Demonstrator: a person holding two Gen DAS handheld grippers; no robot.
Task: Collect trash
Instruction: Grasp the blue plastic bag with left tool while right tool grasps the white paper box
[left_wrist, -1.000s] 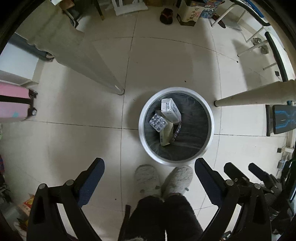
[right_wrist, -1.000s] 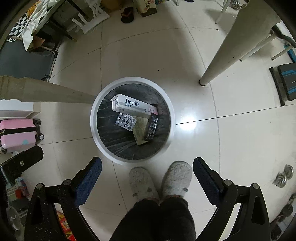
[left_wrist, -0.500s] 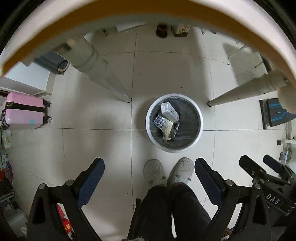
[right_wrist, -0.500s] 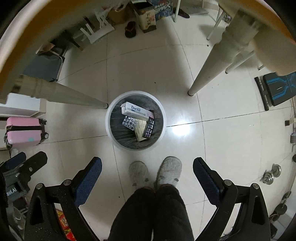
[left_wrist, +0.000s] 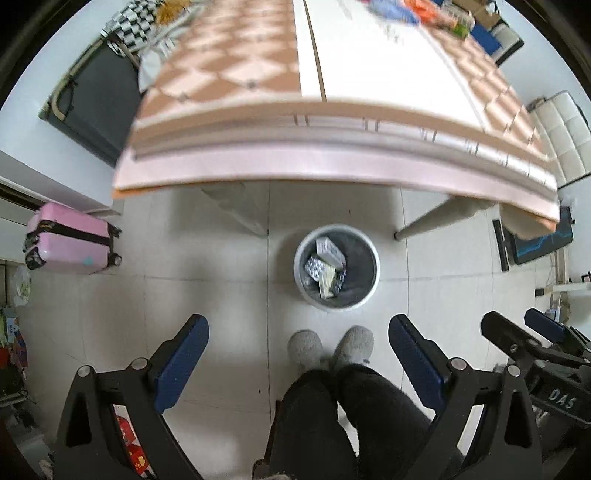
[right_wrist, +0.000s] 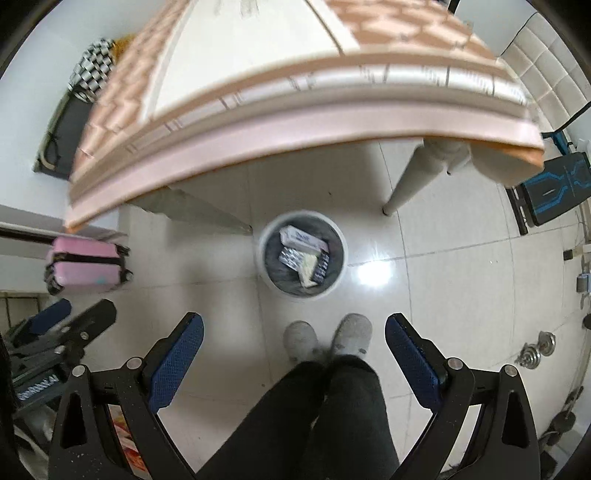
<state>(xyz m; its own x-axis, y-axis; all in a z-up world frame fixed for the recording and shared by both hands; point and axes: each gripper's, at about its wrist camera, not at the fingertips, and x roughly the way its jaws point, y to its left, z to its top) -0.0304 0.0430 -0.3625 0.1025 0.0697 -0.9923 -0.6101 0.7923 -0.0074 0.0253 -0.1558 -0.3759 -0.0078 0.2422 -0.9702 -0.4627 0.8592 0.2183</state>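
Observation:
A white round trash bin (left_wrist: 372, 275) with a dark liner stands on the tiled floor below the table's front edge; it also shows in the right wrist view (right_wrist: 341, 258). Inside lie a white box (left_wrist: 330, 250), a silver blister pack (left_wrist: 315, 267) and other packets (right_wrist: 308, 271). My left gripper (left_wrist: 299, 360) is open and empty, high above the floor. My right gripper (right_wrist: 293, 356) is open and empty too, and shows at the right in the left wrist view (left_wrist: 524, 339).
A table (left_wrist: 332, 155) with a checkered peach cloth fills the top of both views. A pink suitcase (left_wrist: 70, 243) stands at the left. The person's slippered feet (left_wrist: 332, 349) are just before the bin. Dumbbell weights (right_wrist: 535, 350) lie at the right.
Both grippers have risen from close above the bin to above table height. The bin looks smaller and the tabletop has come into view. Both stay open.

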